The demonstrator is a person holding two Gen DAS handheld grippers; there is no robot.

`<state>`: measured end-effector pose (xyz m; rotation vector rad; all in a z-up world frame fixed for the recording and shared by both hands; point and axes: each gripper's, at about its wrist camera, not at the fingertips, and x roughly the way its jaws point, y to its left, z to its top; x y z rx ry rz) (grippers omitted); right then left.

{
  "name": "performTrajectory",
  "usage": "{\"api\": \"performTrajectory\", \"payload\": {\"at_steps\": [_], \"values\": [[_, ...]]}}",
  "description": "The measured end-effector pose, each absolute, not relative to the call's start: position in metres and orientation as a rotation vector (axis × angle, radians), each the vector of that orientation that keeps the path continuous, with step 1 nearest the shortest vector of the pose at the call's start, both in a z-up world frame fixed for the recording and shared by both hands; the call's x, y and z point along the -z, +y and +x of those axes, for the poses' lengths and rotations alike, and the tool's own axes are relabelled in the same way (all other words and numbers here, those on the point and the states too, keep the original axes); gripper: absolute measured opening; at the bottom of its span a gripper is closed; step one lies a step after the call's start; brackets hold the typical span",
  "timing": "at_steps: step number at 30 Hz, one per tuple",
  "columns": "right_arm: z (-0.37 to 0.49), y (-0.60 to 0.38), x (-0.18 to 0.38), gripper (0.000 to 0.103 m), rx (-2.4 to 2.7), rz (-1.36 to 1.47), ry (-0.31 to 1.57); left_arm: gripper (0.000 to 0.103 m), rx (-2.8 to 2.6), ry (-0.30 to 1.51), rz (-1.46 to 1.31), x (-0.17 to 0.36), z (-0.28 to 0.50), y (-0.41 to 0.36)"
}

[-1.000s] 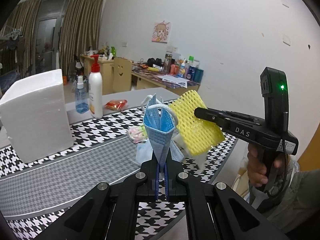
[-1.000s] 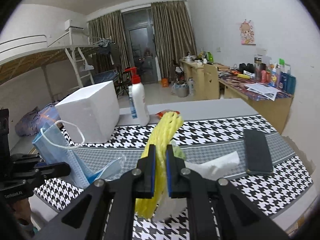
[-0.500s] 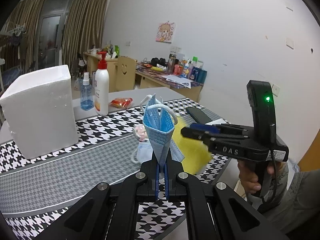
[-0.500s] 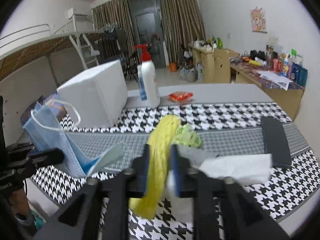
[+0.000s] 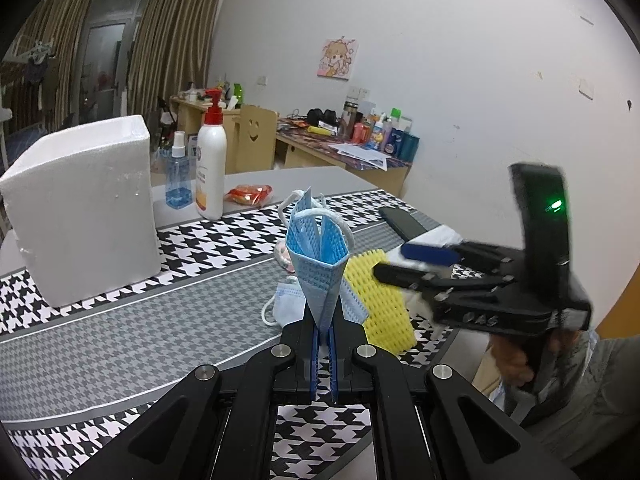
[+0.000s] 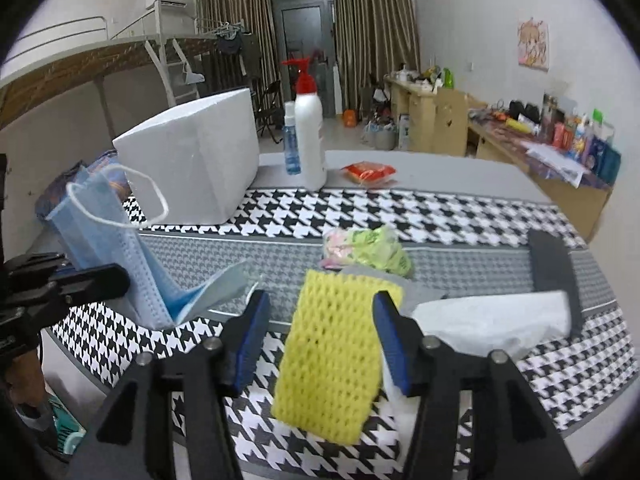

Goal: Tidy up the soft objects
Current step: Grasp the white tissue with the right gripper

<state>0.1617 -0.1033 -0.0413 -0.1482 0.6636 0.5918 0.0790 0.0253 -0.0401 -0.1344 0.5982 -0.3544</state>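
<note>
My left gripper (image 5: pixel 324 320) is shut on a folded blue face mask (image 5: pixel 318 256), held upright above the houndstooth cloth; the same mask (image 6: pixel 108 248) shows at the left of the right wrist view. My right gripper (image 6: pixel 320 312) is opening. The yellow foam net (image 6: pixel 336 352) lies flat on the table between its blue pads (image 6: pixel 252 336), and neither pad touches it. From the left wrist view, the right gripper (image 5: pixel 390 260) hovers just over the net (image 5: pixel 376 296), with a hand on its handle.
A second mask (image 5: pixel 286 308) lies by the left fingers. A white tissue (image 6: pixel 492 320), a black phone (image 6: pixel 550 260) and a green and pink wrapper bundle (image 6: pixel 368 248) lie near the net. Behind them stand a white foam box (image 6: pixel 196 160), a lotion bottle (image 6: pixel 310 140) and a red packet (image 6: pixel 368 170).
The right gripper's jaws have spread and let go of the yellow net, which dropped flat onto the table. That gripper also sank a little. The left gripper keeps the mask still.
</note>
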Motion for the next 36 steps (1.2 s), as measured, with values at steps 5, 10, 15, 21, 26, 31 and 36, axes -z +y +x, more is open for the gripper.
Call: {"api": "performTrajectory", "payload": {"at_steps": [5, 10, 15, 21, 26, 31, 36], "values": [[0.152, -0.123, 0.023, 0.067, -0.528, -0.166, 0.594, 0.004, 0.384, 0.596, -0.135, 0.042, 0.080, 0.020], [0.157, -0.143, 0.027, 0.067, -0.447, -0.153, 0.604, 0.004, 0.403, 0.604, -0.131, 0.044, 0.083, 0.015], [0.169, -0.158, 0.048, 0.067, -0.383, -0.123, 0.665, 0.004, 0.397, 0.598, -0.115, 0.043, 0.085, 0.013], [0.182, -0.171, 0.062, 0.067, -0.339, -0.099, 0.704, 0.004, 0.351, 0.579, -0.092, 0.040, 0.088, 0.013], [0.196, -0.177, 0.080, 0.067, -0.275, -0.079, 0.770, 0.004, 0.328, 0.572, -0.077, 0.040, 0.091, 0.012], [0.209, -0.183, 0.097, 0.067, -0.236, -0.058, 0.839, 0.004, 0.322, 0.581, -0.075, 0.043, 0.095, 0.014], [0.214, -0.177, 0.108, 0.067, -0.227, -0.088, 0.891, 0.004, 0.319, 0.589, -0.083, 0.045, 0.099, 0.017]]}}
